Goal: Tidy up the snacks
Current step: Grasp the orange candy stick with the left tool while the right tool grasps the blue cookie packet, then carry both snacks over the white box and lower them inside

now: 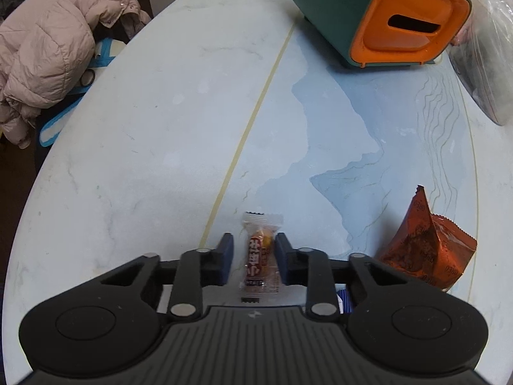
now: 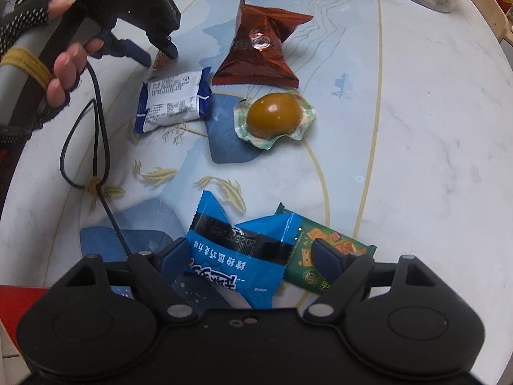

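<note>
Progress: early, by my reading. No snack has yet gone into anything; all visible ones lie loose on the table (image 1: 144, 128).

Left gripper (image 1: 253, 256): jaws drawn narrow around a small clear-wrapped candy (image 1: 260, 256), pads at its sides (firm contact looks likely, not certain). The candy lies flat on the table, at 6 o'clock in the left view. It has a red label, an orange-brown filling and crimped ends.

Right gripper (image 2: 256, 253): jaws fairly wide, straddling a blue packet (image 2: 237, 256) at 6 o'clock in the right view. The left pad is at its edge; the right pad sits over a green packet (image 2: 323, 256) just beside it, partly under the blue one. Not gripped yet, I judge.

Still left: a brown foil bag (image 2: 256, 51) at 12 o'clock, a white-and-blue packet (image 2: 173, 102) at 10, a glossy brown egg-shaped sweet in a ruffled wrapper (image 2: 274, 118) near centre.

Possible destination: a green and orange box (image 1: 378, 16) at 1 o'clock in the left view (a guess; it lies on its side, well apart).
</note>
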Demonstrator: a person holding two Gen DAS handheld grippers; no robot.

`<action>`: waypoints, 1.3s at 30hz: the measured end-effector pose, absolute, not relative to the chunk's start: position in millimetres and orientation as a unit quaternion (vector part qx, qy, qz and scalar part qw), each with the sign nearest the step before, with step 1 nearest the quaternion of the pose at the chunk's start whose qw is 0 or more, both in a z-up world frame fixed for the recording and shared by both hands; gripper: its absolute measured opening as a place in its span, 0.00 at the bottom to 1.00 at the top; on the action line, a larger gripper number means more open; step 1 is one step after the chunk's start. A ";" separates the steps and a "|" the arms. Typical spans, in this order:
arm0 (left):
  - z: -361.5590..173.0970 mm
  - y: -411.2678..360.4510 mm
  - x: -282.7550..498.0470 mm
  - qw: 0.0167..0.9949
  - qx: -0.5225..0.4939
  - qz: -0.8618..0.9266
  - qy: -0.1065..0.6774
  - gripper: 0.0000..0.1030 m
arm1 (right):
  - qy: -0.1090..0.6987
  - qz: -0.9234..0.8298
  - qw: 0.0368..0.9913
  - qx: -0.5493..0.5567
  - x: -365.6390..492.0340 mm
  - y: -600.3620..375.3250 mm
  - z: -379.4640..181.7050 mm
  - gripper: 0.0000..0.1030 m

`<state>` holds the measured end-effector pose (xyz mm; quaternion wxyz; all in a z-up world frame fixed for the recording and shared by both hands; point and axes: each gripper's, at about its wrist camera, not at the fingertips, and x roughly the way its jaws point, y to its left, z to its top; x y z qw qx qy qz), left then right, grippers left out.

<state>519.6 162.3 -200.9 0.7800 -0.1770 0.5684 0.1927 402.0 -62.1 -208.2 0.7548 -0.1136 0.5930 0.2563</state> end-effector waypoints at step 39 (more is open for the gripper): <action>-45.0 185.9 378.5 0.835 -0.177 0.131 0.504 0.14 | 0.495 0.285 0.820 -0.037 320.3 -96.3 -77.2 0.31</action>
